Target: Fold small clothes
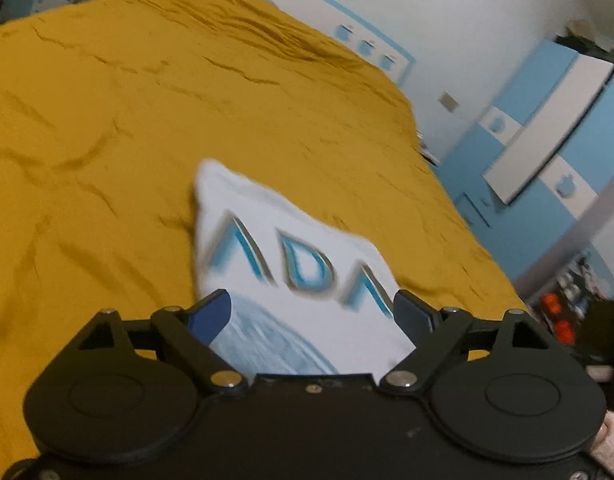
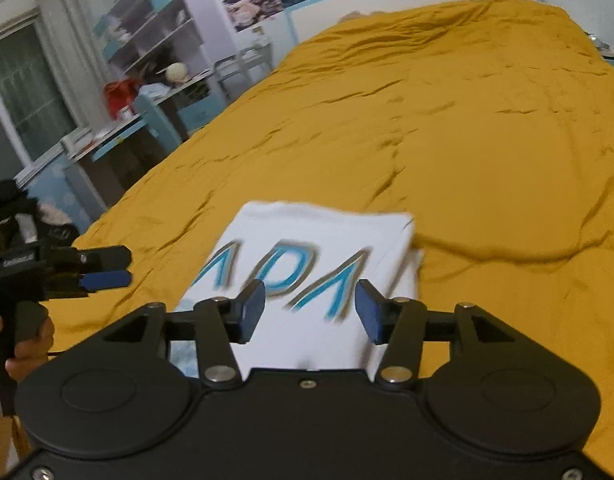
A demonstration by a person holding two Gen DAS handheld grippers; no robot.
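As the white shirt (image 2: 319,256) lay folded on the yellow bedcover (image 2: 487,140), low in the frame, both tools were free.
The left gripper (image 1: 311,312) and right gripper (image 2: 310,306) stood apart and empty above it, probably because the fold was finished.

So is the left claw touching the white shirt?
Apart. The right wrist view shows the left claw off to the side of the white shirt, with a strip of yellow bedspread between them.
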